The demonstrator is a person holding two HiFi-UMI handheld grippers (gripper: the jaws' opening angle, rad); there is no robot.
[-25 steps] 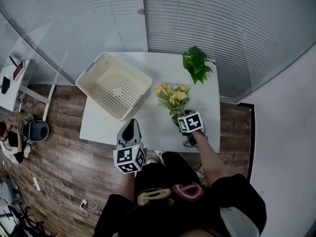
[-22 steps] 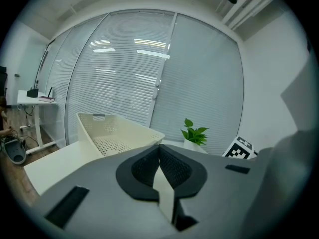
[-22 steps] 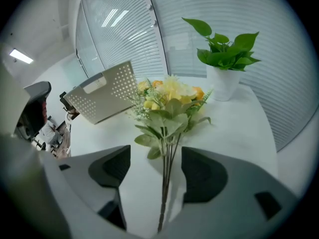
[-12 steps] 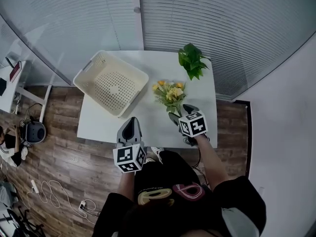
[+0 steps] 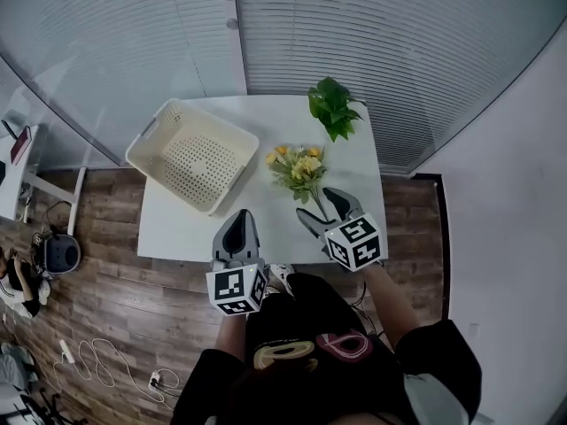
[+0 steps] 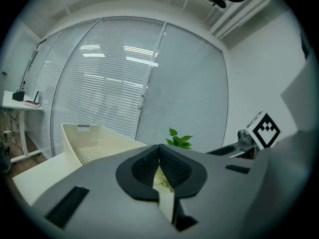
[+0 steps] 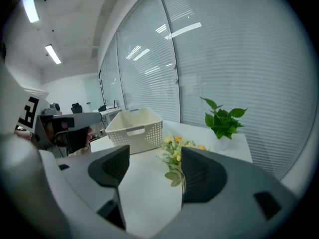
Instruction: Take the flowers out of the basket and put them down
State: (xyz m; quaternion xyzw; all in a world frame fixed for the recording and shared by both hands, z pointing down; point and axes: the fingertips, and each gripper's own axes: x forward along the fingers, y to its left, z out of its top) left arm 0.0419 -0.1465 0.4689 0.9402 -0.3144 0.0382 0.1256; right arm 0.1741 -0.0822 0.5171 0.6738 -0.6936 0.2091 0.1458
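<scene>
A small bunch of yellow flowers point(image 5: 296, 166) with green leaves lies on the white table point(image 5: 177, 224), between the cream perforated basket point(image 5: 193, 156) and a potted plant. The basket holds nothing. My right gripper point(image 5: 321, 207) hovers just behind the stem end, near the table's front edge, open with nothing between its jaws. In the right gripper view the flowers point(image 7: 177, 152) lie a little ahead of the right gripper point(image 7: 154, 159). My left gripper point(image 5: 240, 226) is shut and holds nothing, over the front edge, short of the basket. In the left gripper view the left gripper point(image 6: 159, 149) blocks most of the flowers.
A green leafy plant point(image 5: 333, 107) stands at the table's far right corner. Glass walls with blinds point(image 5: 354, 34) run behind the table. Wooden floor point(image 5: 97, 290) with cables lies to the left, and a side desk point(image 5: 18, 144) at far left.
My right gripper has drawn back from the flower stems toward the table's front edge, with its jaws apart. The flowers stay on the table. The left gripper has hardly moved.
</scene>
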